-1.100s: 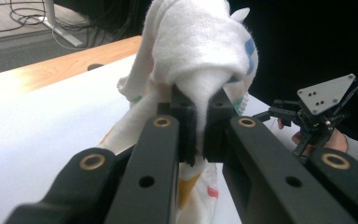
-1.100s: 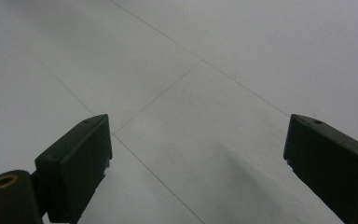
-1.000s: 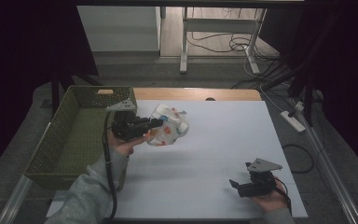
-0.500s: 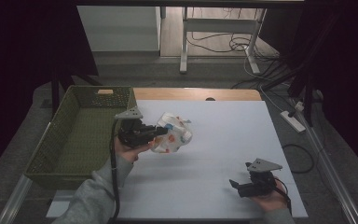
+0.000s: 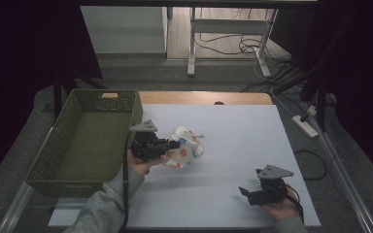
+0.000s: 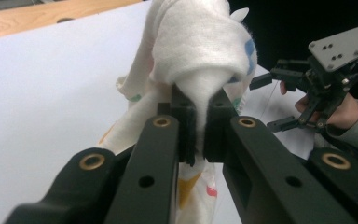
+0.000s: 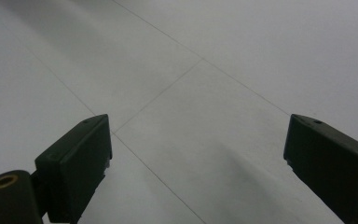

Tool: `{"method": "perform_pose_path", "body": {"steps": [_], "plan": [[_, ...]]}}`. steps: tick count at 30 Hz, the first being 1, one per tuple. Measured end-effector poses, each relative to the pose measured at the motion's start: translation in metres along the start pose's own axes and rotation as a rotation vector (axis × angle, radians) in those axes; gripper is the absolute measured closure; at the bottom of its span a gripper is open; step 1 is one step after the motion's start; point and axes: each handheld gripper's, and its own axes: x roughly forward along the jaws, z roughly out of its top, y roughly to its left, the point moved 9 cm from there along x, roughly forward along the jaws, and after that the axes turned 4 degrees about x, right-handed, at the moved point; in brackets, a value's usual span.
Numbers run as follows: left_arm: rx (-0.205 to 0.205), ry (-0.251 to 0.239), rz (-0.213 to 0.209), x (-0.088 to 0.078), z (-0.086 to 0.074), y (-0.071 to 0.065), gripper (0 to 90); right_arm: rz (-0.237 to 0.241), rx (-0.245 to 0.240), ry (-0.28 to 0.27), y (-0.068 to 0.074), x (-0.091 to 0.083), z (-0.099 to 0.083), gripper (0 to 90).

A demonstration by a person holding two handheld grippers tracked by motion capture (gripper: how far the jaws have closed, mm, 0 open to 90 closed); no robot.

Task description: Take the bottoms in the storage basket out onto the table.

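Clearly, the left gripper (image 6: 196, 122) has its two black jaws pressed together on a fold of the white cloth (image 6: 200, 56), pinching it between the pads; the cloth, printed with small spots of blue, green, orange and pink, bunches up over the jaw tips and hangs down below them toward the worktop. From above, that left gripper (image 5: 174, 144) sits just to the right of the green basket, held in the person's left hand (image 5: 143, 162) with a grey sleeve (image 5: 104, 206) behind it, and the cloth (image 5: 184, 148) rests as a crumpled bundle on the side of the gripper away from the basket. The right gripper (image 7: 198, 158) has its jaws spread wide apart with nothing between them, hovering close over bare surface crossed by faint lines. In the high view the right gripper (image 5: 245, 193) lies well away from the basket, toward the near right corner of the worktop, in the person's right hand (image 5: 284, 208), and it appears again beyond the cloth in the left gripper view. The worktop (image 5: 233, 126) is a pale grey-white sheet over a wooden top whose far edge shows as a tan strip. Beyond it the floor carries table legs, cables and a power strip (image 5: 305, 125), with dark surroundings on both sides. The green woven basket (image 5: 68, 141) stands against the worktop's left edge, its inside bare.
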Motion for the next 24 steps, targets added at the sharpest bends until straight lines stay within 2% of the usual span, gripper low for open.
{"method": "perform_pose_path", "body": {"steps": [16, 24], "plan": [[-0.021, 0.049, 0.016, 0.023, -0.017, 0.004, 84.8, 0.000, 0.002, 0.000, -0.001, -0.001, 0.000, 8.2], [-0.016, 0.096, 0.030, 0.038, -0.027, 0.006, 84.8, -0.001, 0.002, 0.001, 0.000, 0.000, 0.000, 8.1]]}}
